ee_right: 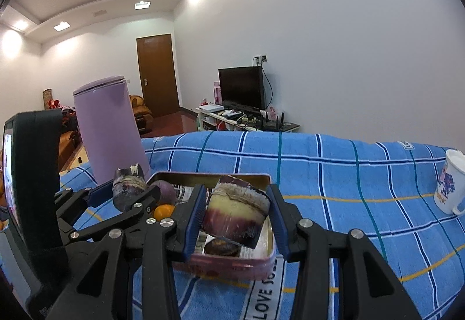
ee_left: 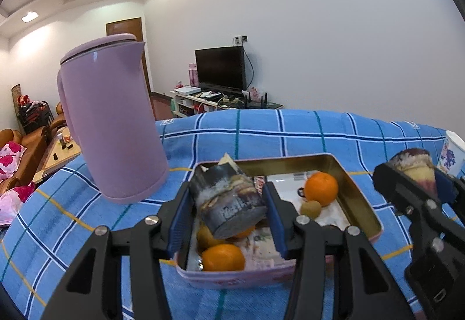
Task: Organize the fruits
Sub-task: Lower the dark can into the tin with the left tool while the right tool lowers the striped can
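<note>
A pink metal tin (ee_left: 360, 192) lies on the blue checked cloth and holds several oranges (ee_left: 321, 188), a small green fruit (ee_left: 311, 208) and paper. My left gripper (ee_left: 228, 205) is shut on a dark sugarcane piece (ee_left: 229, 203) and holds it over the tin's near left part. My right gripper (ee_right: 237, 217) is shut on a second sugarcane piece (ee_right: 237, 214), purple and yellow, above the tin (ee_right: 261, 262). The right gripper also shows at the right edge of the left wrist view (ee_left: 415, 177). The left gripper with its cane (ee_right: 129, 188) shows in the right wrist view.
A tall lilac jug (ee_left: 112, 116) stands on the cloth left of the tin. A white printed mug (ee_right: 449, 185) stands at the far right. A purple round fruit (ee_right: 165, 190) lies in the tin. The table's far edge runs behind; a TV stand lies beyond.
</note>
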Motion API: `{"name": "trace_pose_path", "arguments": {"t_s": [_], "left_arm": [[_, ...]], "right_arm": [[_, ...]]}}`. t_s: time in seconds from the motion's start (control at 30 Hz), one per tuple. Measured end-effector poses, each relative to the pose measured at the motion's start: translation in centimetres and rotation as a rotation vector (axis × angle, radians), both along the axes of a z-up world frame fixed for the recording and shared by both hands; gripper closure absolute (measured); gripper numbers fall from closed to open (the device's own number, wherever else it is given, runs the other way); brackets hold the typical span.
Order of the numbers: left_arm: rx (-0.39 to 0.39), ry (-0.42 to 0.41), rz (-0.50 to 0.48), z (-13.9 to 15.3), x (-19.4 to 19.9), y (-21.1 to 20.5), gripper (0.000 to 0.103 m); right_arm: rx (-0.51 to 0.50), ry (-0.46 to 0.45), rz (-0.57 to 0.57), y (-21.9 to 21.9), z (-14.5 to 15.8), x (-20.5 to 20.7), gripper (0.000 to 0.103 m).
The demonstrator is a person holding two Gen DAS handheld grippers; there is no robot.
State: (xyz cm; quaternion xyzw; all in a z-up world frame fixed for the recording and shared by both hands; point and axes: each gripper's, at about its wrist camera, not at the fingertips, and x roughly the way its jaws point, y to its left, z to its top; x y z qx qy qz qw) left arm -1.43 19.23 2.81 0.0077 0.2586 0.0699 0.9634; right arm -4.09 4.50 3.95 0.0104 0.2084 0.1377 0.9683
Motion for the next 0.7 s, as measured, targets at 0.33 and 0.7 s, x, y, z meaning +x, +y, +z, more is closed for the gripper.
{"name": "trace_pose_path", "arguments": {"t_s": [0.33,0.7], "left_arm": [[0.008,0.005,0.023,0.6,3.6,1.2,0.053],[-0.026,0.033,0.034,-1.3,5.3,2.3,0.053]], "right_arm": [[0.076,0.001,-0.042,-0.3,0.4,3.0,0.058],[0.06,-0.007,-0.065,1.5,-0.3,5.5,0.058]]}}
